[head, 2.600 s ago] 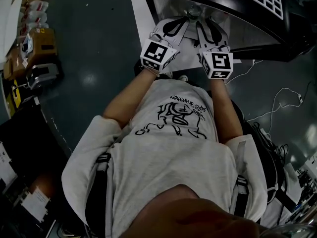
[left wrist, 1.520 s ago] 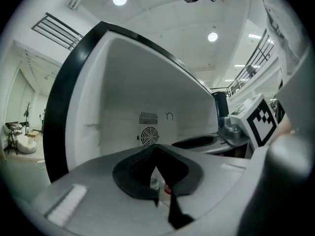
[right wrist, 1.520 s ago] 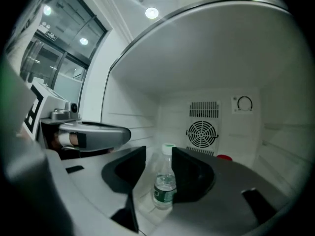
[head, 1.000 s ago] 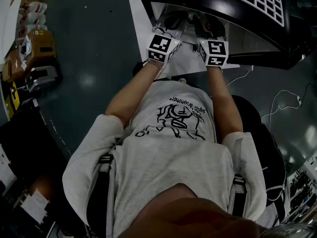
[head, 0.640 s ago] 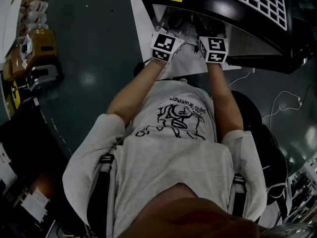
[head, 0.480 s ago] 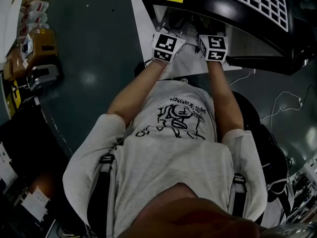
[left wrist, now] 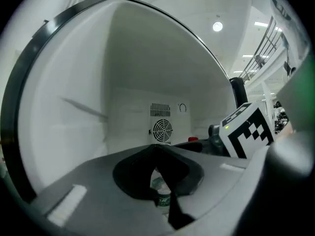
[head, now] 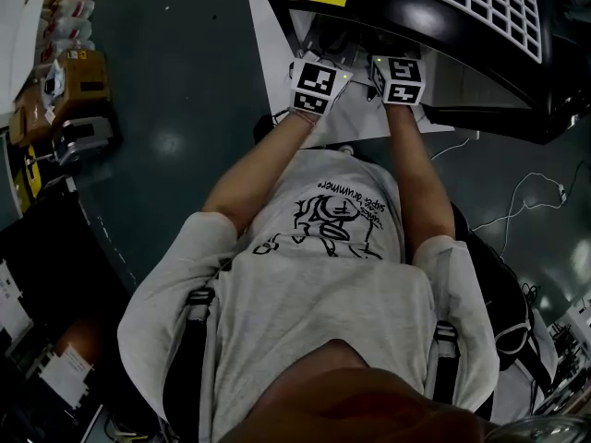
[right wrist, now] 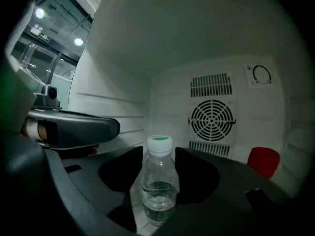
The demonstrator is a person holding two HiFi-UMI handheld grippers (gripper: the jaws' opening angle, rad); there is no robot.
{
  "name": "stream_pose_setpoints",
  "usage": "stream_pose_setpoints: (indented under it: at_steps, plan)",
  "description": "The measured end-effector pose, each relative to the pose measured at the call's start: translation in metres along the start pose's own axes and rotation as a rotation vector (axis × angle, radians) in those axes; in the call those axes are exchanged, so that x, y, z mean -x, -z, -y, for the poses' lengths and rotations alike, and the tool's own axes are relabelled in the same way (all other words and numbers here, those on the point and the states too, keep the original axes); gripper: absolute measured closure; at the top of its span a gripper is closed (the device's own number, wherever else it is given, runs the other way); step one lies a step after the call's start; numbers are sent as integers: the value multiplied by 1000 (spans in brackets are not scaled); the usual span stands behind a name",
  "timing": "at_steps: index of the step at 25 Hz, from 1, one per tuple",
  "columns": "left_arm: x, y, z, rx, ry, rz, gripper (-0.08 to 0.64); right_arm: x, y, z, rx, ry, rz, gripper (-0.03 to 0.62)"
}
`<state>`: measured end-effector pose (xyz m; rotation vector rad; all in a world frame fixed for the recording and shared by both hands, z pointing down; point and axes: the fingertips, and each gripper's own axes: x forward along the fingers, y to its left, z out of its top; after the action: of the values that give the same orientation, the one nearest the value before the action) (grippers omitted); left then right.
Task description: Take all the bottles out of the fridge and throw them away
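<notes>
A small clear bottle with a white, green-topped cap stands upright on the fridge floor. It is between the jaws of my right gripper, which have just been opening; the pads do not press it. My left gripper has its tips together, and a small green-labelled bottle shows through the slit below them. In the head view both marker cubes, left and right, sit at the mouth of the black fridge, the fingers hidden inside. A red object stands at the back right.
A round fan grille is on the fridge's white back wall. One left finger reaches in beside the right gripper. A white sheet lies on the floor under the fridge, cables at the right, boxes at the left.
The right marker cube has moved further up toward the fridge opening, its jaws now deeper inside. The left cube has hardly shifted.
</notes>
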<state>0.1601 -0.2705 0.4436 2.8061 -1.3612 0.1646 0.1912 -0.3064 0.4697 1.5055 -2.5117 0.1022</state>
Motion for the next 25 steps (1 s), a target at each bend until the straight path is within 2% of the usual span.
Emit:
stream_pose_setpoints:
  at_steps: [4, 18, 25]
  plan:
    - [1, 0, 0, 1, 5, -2, 552, -5, -1, 2, -15, 2, 5, 416]
    - [3, -1, 3, 25, 26, 0, 551, 5, -8, -2, 28, -1, 2, 440]
    - [10, -1, 6, 43, 36, -2, 551, 19, -6, -5, 6, -3, -2, 442]
